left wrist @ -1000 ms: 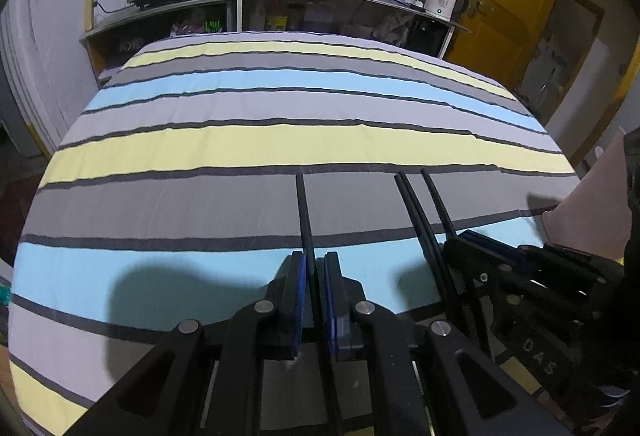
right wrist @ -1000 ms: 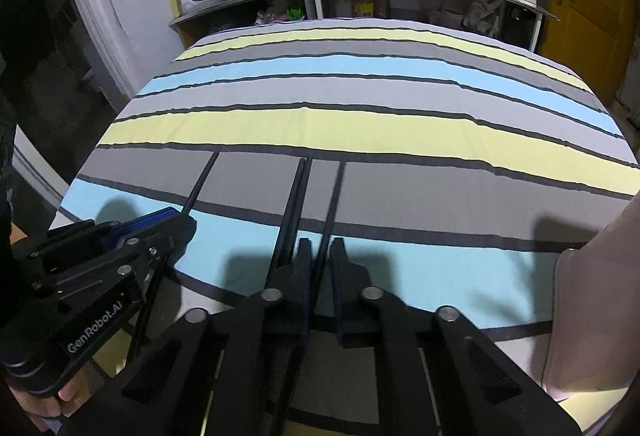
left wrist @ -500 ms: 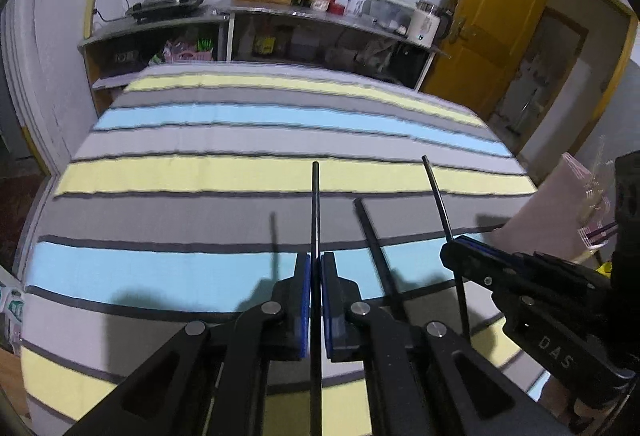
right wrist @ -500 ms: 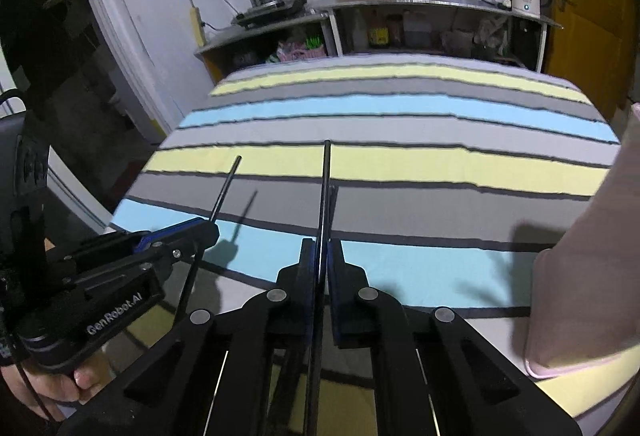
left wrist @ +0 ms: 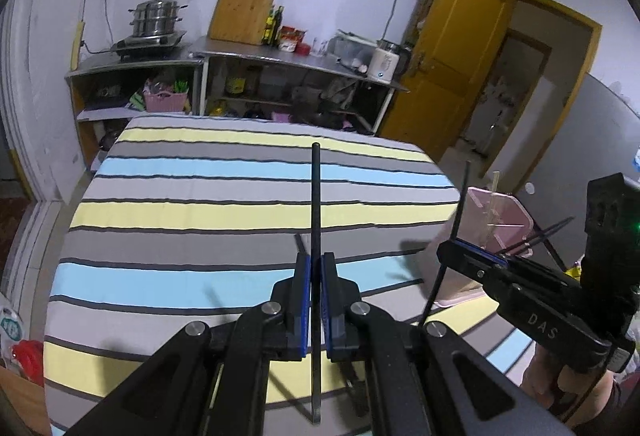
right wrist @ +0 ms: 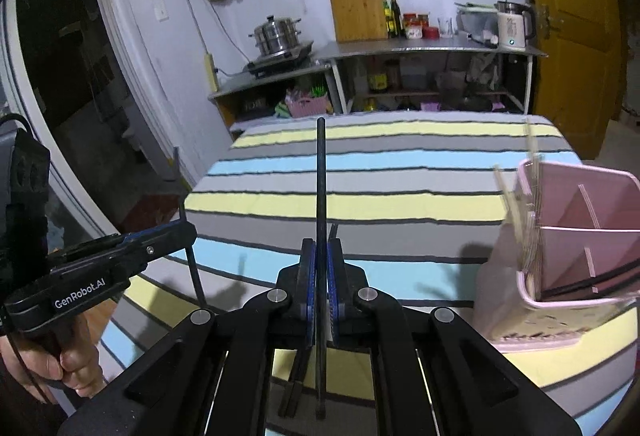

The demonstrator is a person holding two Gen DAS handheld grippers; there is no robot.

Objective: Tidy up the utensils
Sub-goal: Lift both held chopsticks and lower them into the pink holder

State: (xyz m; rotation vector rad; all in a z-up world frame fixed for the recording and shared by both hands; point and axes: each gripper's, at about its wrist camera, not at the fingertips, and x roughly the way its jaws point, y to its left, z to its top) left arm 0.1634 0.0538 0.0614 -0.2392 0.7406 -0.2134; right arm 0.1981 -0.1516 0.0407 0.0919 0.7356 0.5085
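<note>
1. Risk of slip: each black chopstick pinched at one narrow spot along its length, most of the stick standing free past the pads; likely to pivot or drop onto the striped tabletop (left wrist: 192, 220) on a quick swing.
2. Risk of collision: two long sticks carried side by side, both left of the pink holder (right wrist: 576, 236); tips liable to cross or strike its rim on approach.
3. Risk of tipping: holder light-looking, already loaded with pale chopsticks; a knock could upset it.
4. Left claw (left wrist: 314, 300): clenched on a chopstick (left wrist: 315, 196), well left of the holder.
5. Right claw (right wrist: 320, 284): clenched on a chopstick (right wrist: 321, 176), near the holder's left wall, not touching it.
</note>
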